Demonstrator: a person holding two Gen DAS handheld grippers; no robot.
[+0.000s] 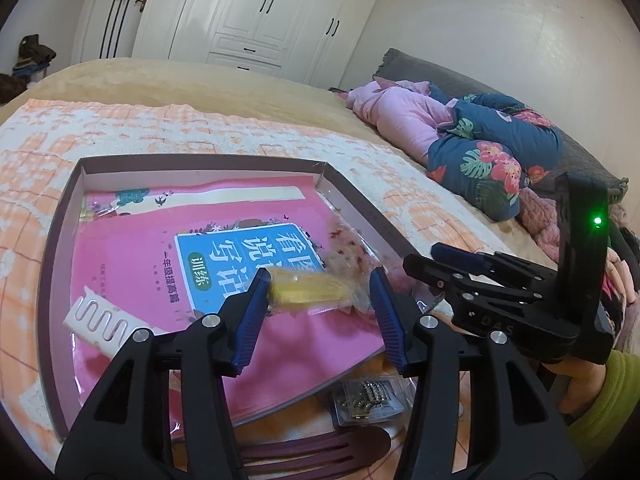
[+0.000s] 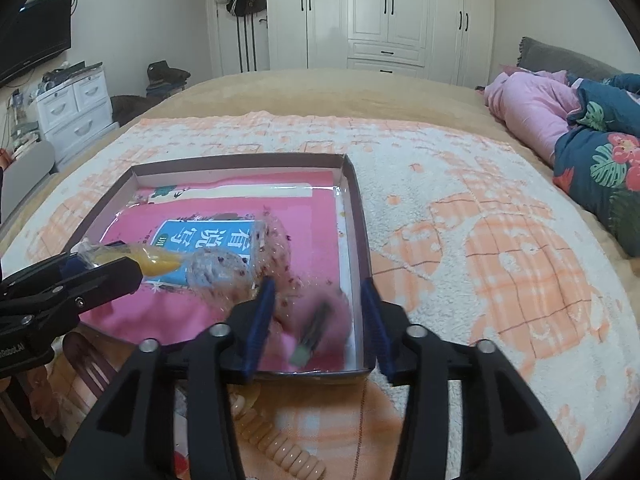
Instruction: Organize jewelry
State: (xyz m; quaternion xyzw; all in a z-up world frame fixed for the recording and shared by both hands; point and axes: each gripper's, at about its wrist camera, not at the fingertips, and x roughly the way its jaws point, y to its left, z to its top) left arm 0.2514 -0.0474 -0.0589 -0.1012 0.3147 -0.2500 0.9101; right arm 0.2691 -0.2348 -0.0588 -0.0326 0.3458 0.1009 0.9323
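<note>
While both hand-held grippers gape, the clear packet (image 1: 320,288) lies between the left hand-held gripper's (image 1: 318,300) pads.

The pink book (image 1: 168,280) shows "训练" and "一年级提高篇"; the right hand-held gripper (image 1: 460,258) reads "DAS".

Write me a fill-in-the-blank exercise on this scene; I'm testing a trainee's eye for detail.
The book lies inside a shallow ____.
The book's cover is mostly ____.
The wardrobe behind the bed is ____.
A small light on the right claw glows ____.
Missing words: box; pink; white; green.
</note>
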